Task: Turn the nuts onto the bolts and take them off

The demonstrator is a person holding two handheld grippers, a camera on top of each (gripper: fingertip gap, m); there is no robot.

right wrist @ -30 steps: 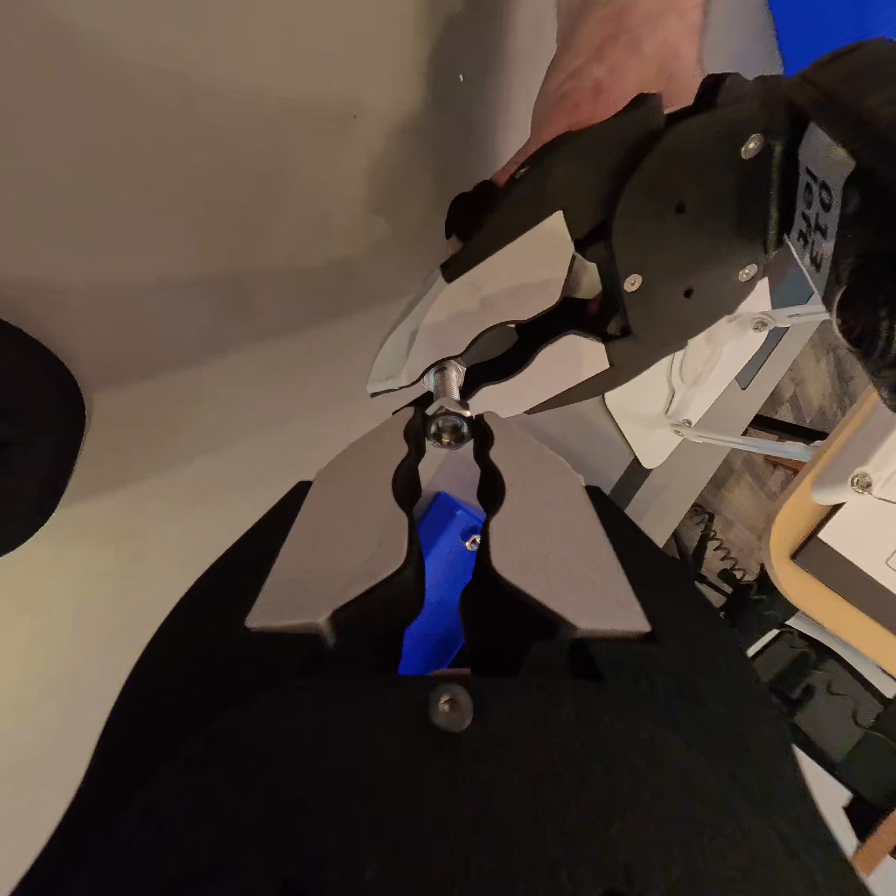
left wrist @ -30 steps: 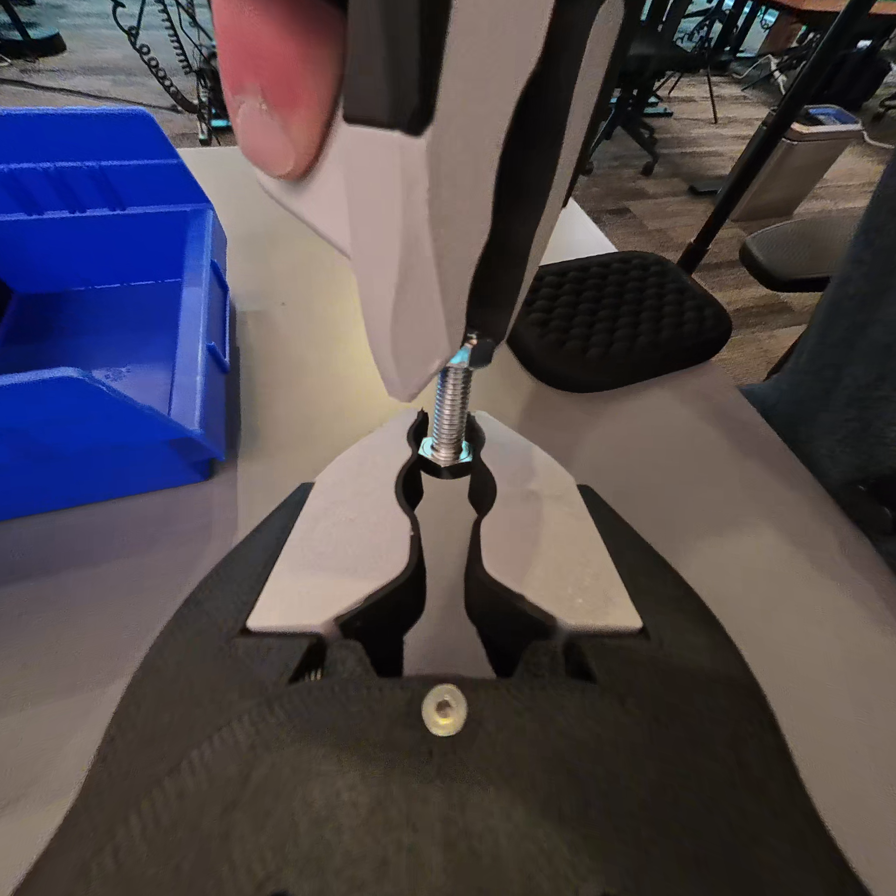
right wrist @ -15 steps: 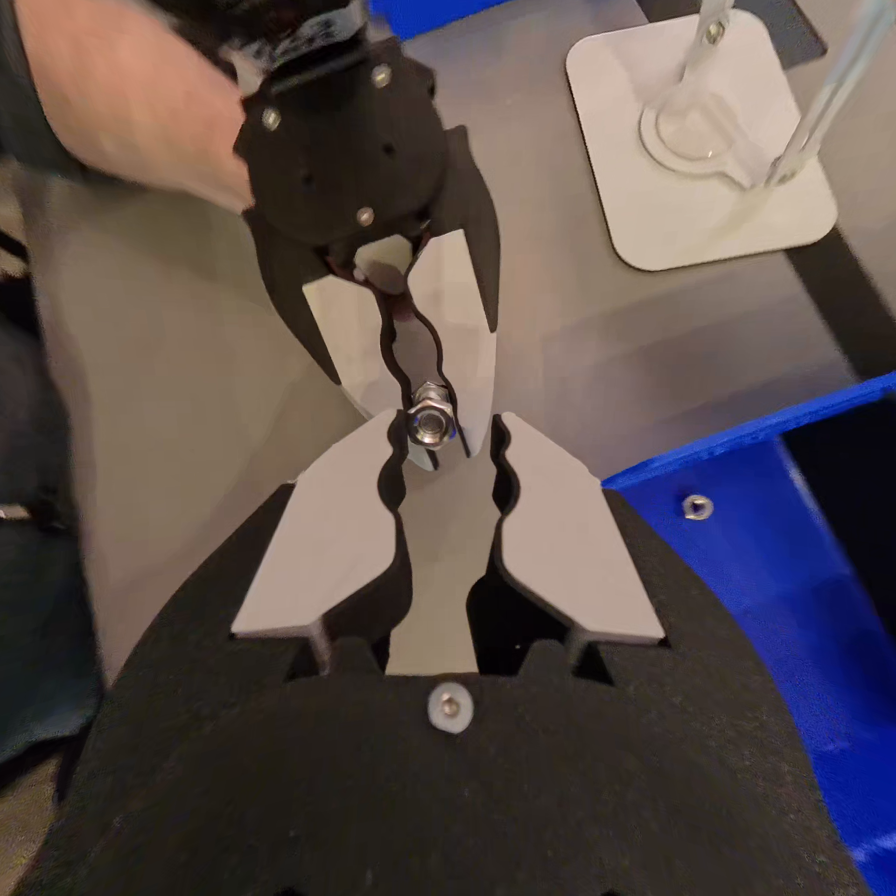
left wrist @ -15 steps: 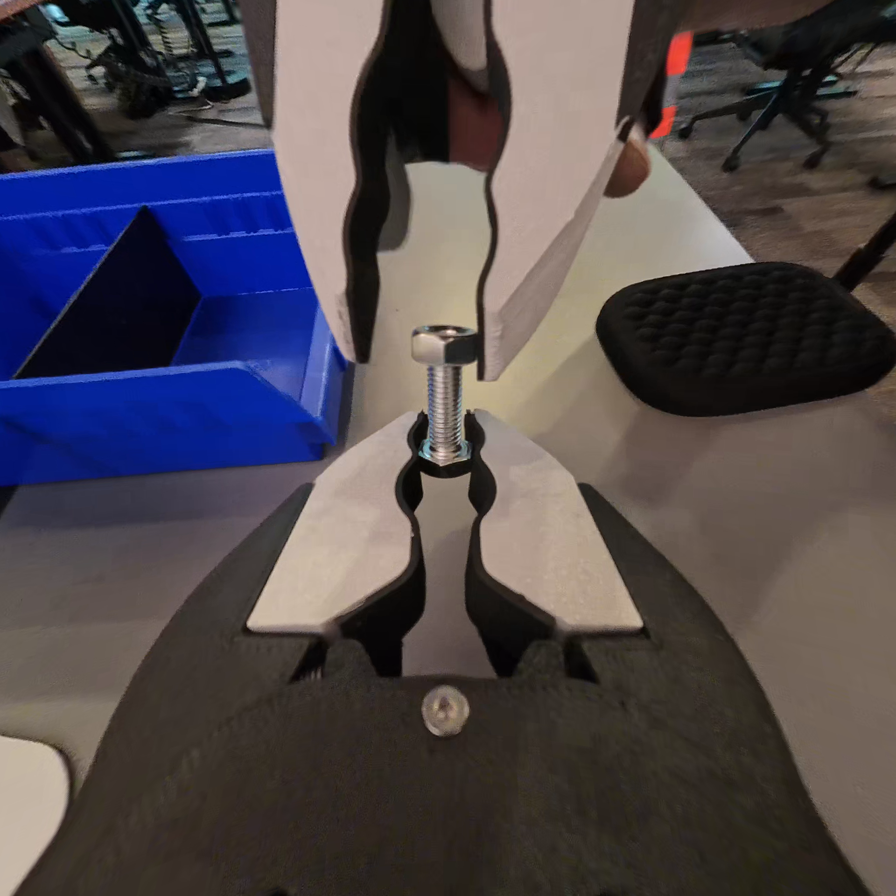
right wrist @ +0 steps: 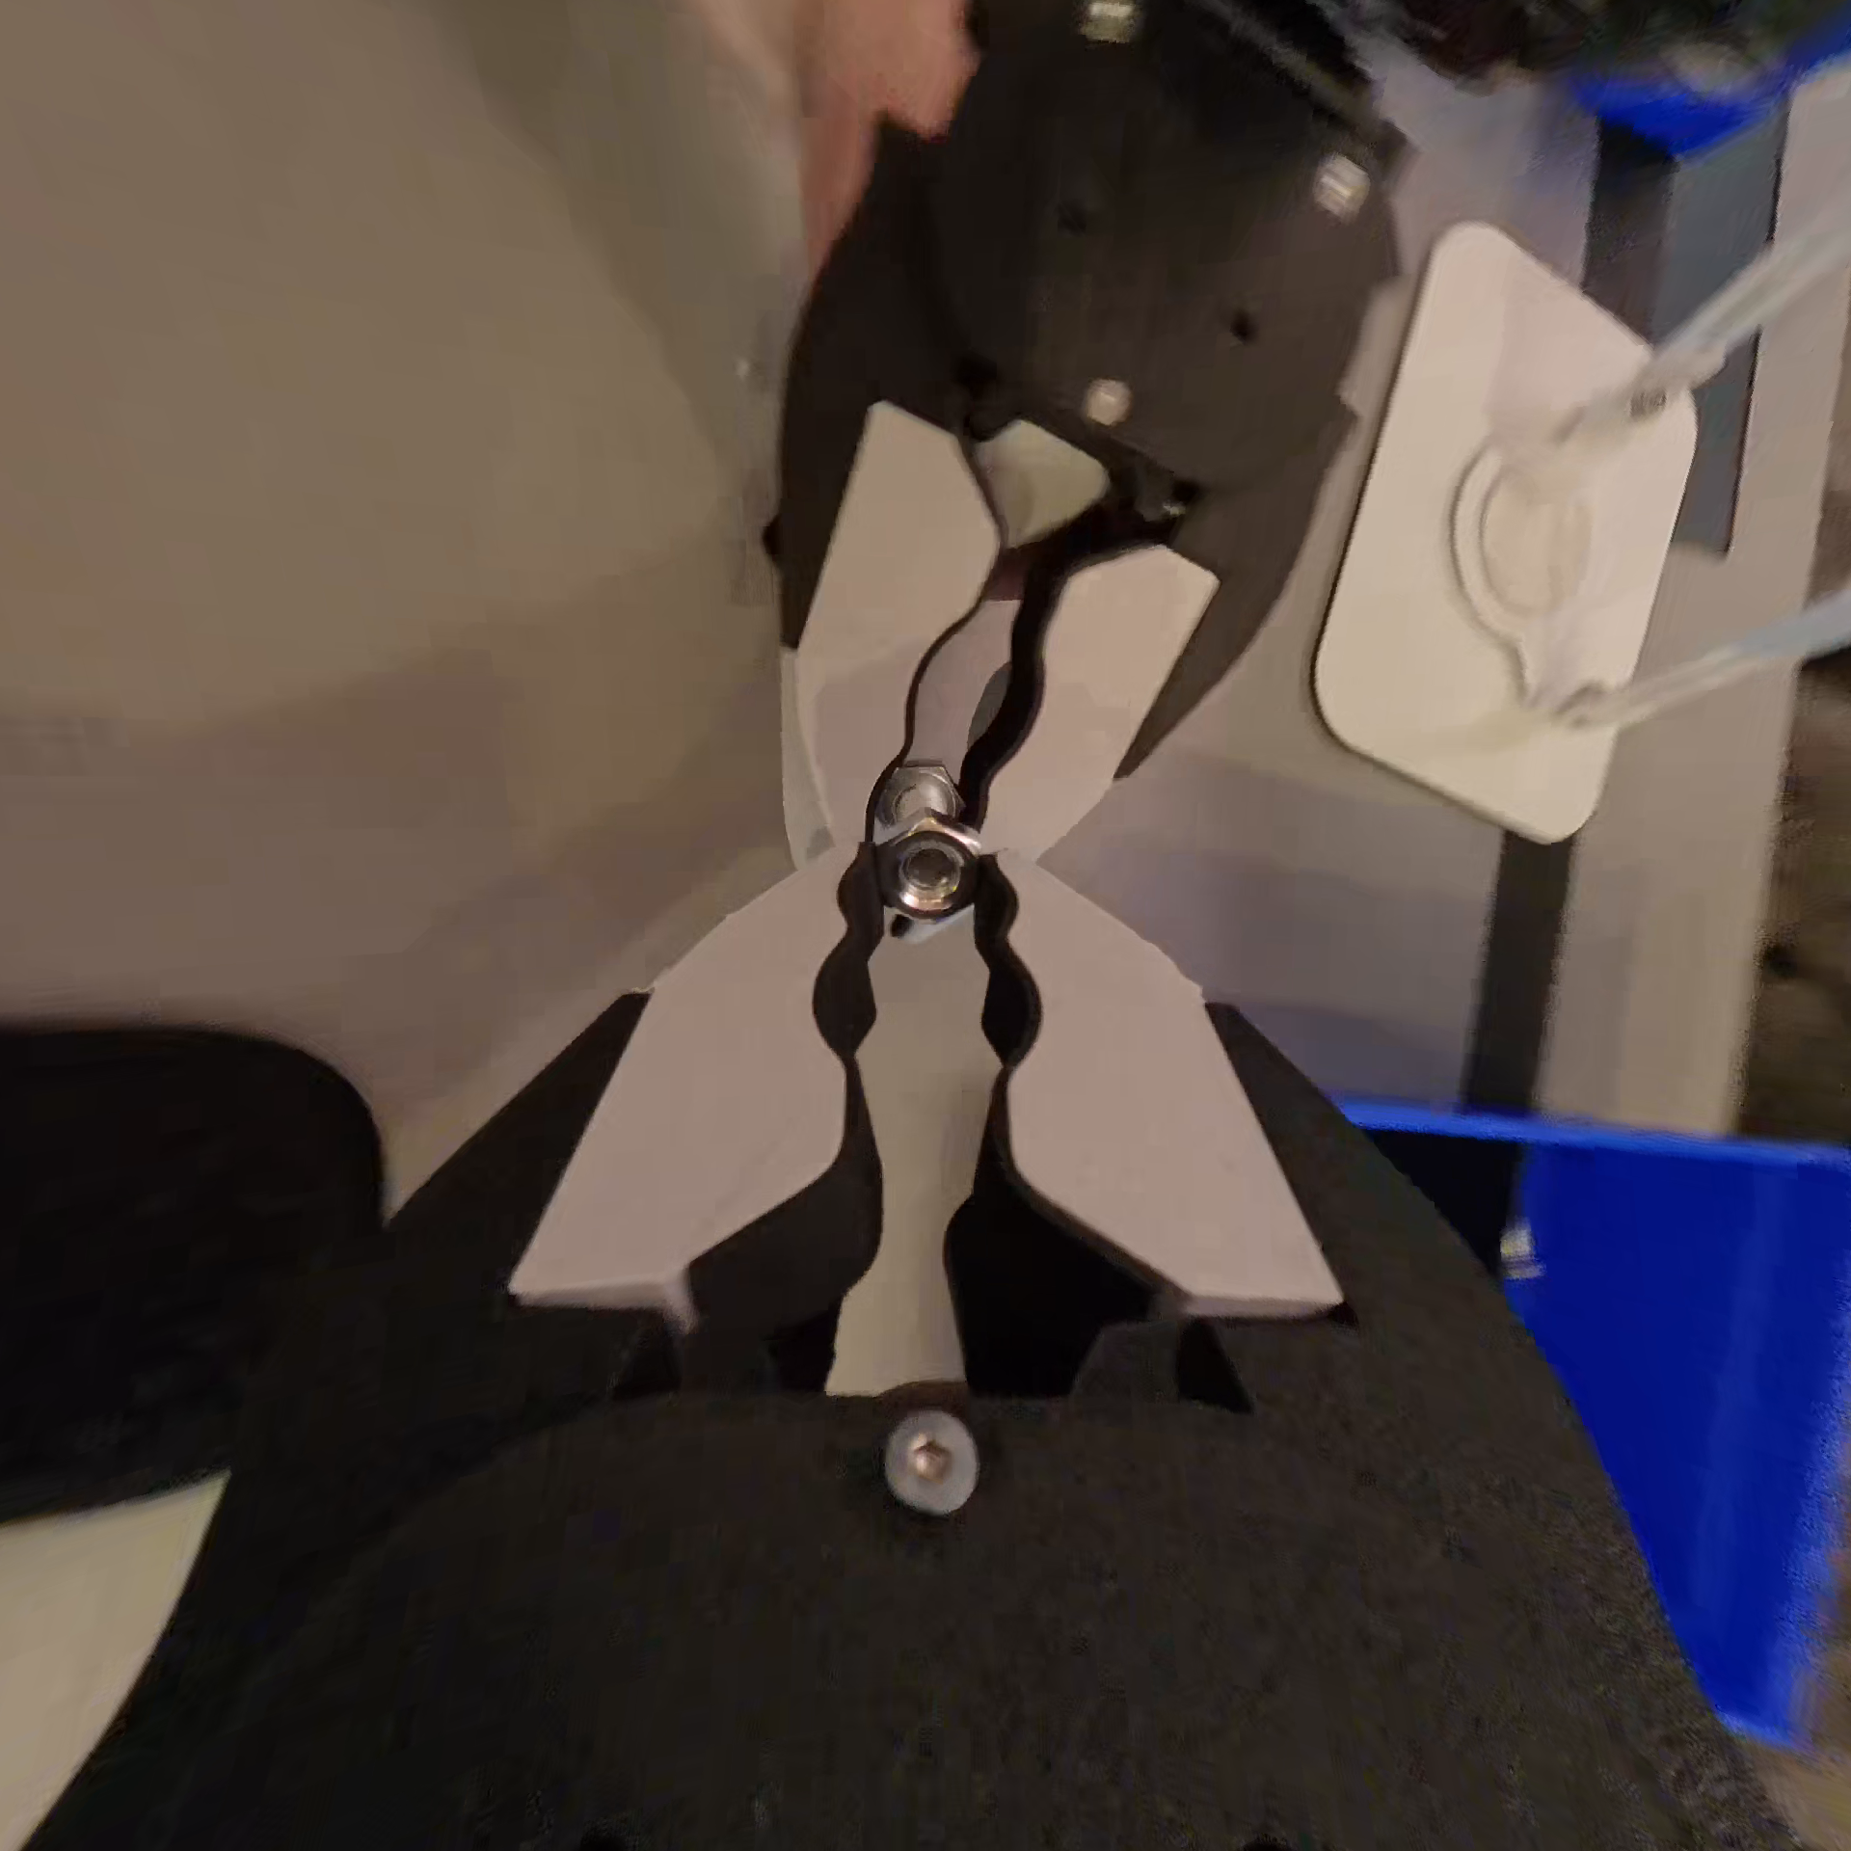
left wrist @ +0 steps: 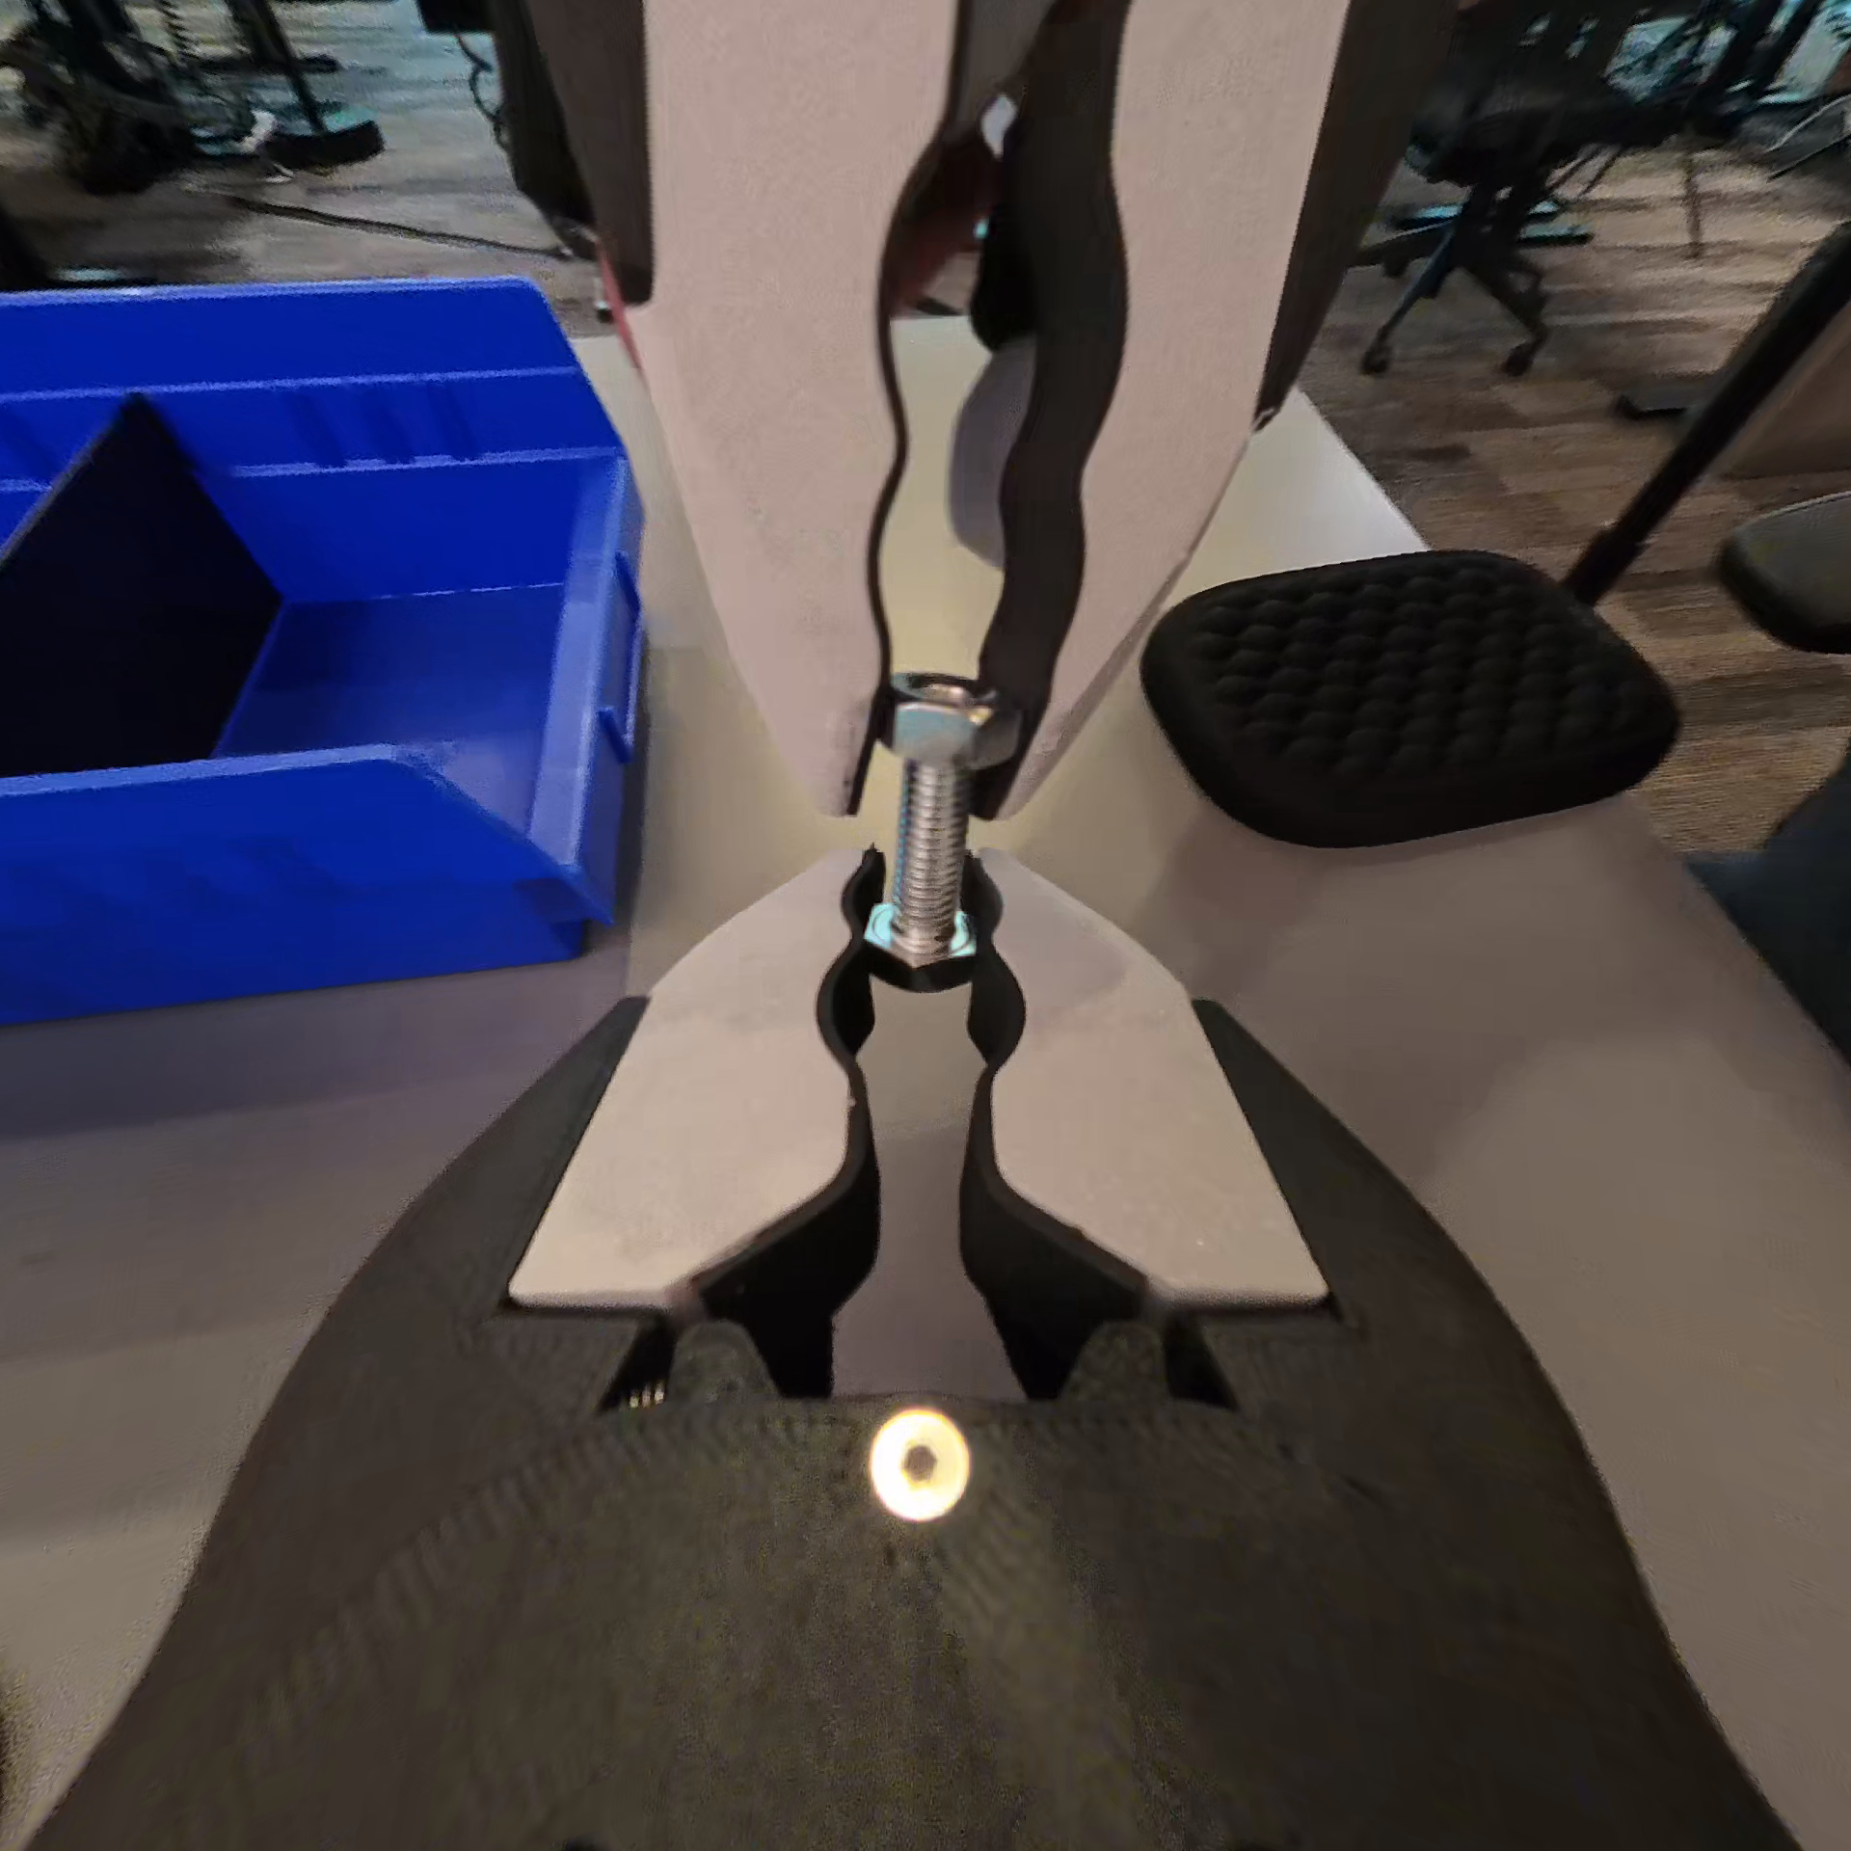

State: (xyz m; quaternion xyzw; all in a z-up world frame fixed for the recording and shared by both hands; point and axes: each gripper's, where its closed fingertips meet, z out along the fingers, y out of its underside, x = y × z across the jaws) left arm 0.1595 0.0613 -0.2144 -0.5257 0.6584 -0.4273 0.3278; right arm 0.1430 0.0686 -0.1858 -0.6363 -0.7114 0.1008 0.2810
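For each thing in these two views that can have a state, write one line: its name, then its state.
left gripper: shut on the nut.
right gripper: shut on the bolt's hex head.
nut: threaded on the bolt's lower end.
bolt: upright, held between both grippers.
blue bin: open-topped, no contents in the part shown.

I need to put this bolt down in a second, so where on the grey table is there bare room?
Bare grey tabletop lies to the right, below the black dimpled pad, and at left in front of the blue plastic bin. It is crowded in the middle, where the left gripper and right gripper pinch the silver bolt.
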